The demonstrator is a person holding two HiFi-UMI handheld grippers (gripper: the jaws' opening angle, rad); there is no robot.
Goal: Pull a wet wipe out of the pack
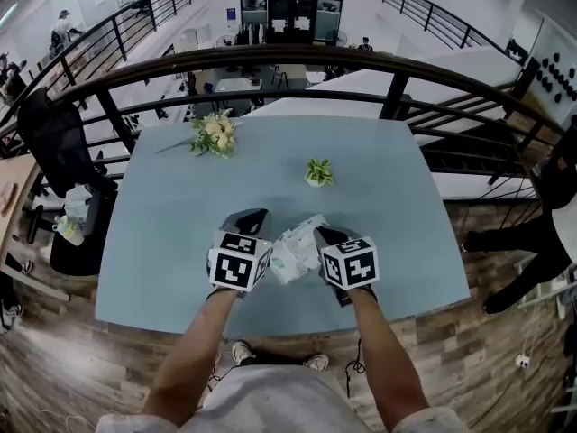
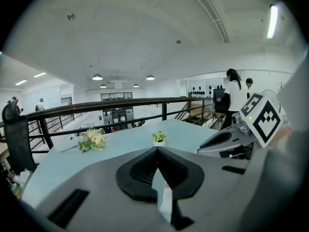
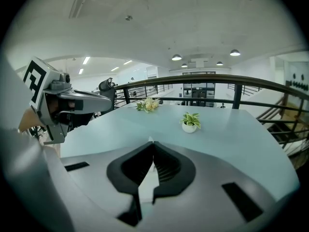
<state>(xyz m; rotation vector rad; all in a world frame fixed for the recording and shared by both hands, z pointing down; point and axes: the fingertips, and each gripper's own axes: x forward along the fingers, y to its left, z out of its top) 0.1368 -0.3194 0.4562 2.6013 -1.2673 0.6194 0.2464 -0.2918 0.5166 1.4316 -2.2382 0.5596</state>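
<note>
The white wet wipe pack [image 1: 293, 246] hangs crumpled between my two grippers, above the near part of the light blue table [image 1: 180, 233]. My left gripper [image 1: 255, 219] is shut on a thin white edge of the pack [image 2: 163, 192], which carries a small red mark. My right gripper [image 1: 323, 234] is shut on a white sheet, the wet wipe [image 3: 146, 185]. The jaws of both grippers [image 2: 157, 149] [image 3: 153, 143] stand closed, with only white material between them. Each gripper view shows the other gripper close beside it. Where the wipe leaves the pack is hidden.
A bouquet of pale flowers [image 1: 215, 135] lies at the table's far left. A small potted plant [image 1: 317, 171] stands at the far middle. A black railing [image 1: 397, 97] runs behind the table, above an open hall. A black chair [image 1: 54, 142] stands to the left.
</note>
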